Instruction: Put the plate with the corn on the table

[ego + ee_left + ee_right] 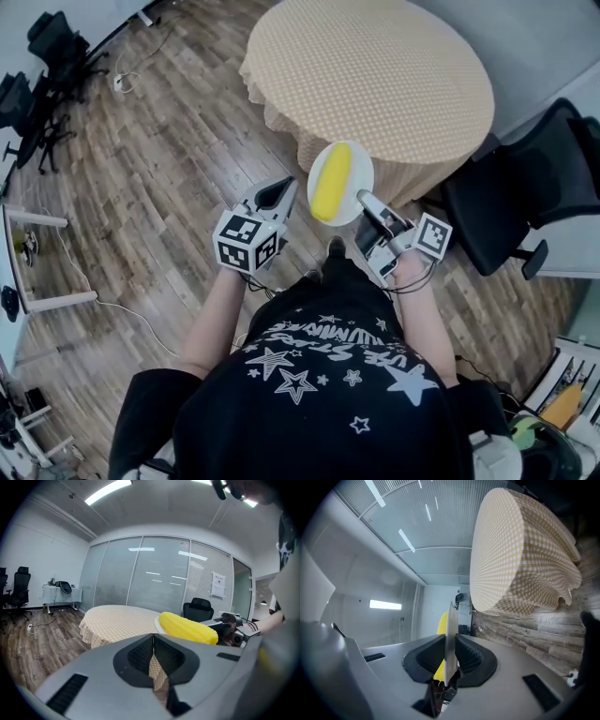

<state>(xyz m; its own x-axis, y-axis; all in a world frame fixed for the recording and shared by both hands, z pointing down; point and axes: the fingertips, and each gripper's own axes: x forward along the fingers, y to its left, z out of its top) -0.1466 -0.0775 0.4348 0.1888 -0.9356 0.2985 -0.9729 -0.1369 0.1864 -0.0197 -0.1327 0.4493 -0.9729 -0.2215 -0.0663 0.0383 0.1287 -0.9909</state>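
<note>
A white plate (pixel 357 176) carrying a yellow corn cob (pixel 331 184) hangs in the air just short of the round table's (pixel 375 75) near edge. My right gripper (pixel 364 200) is shut on the plate's rim; in the right gripper view the plate (pixel 451 644) stands edge-on between the jaws, with the corn (pixel 441 623) behind it. My left gripper (pixel 281 193) is to the left of the plate, shut and holding nothing. The corn (pixel 187 627) and the right gripper (pixel 234 625) show to the right in the left gripper view, with the table (pixel 123 619) beyond.
The table wears a beige checked cloth (pixel 511 555) that drapes over its edge. A black office chair (pixel 525 192) stands right of the table. More chairs (pixel 42 84) and a white desk (pixel 37 262) are at the left, on a wooden floor (pixel 159 159).
</note>
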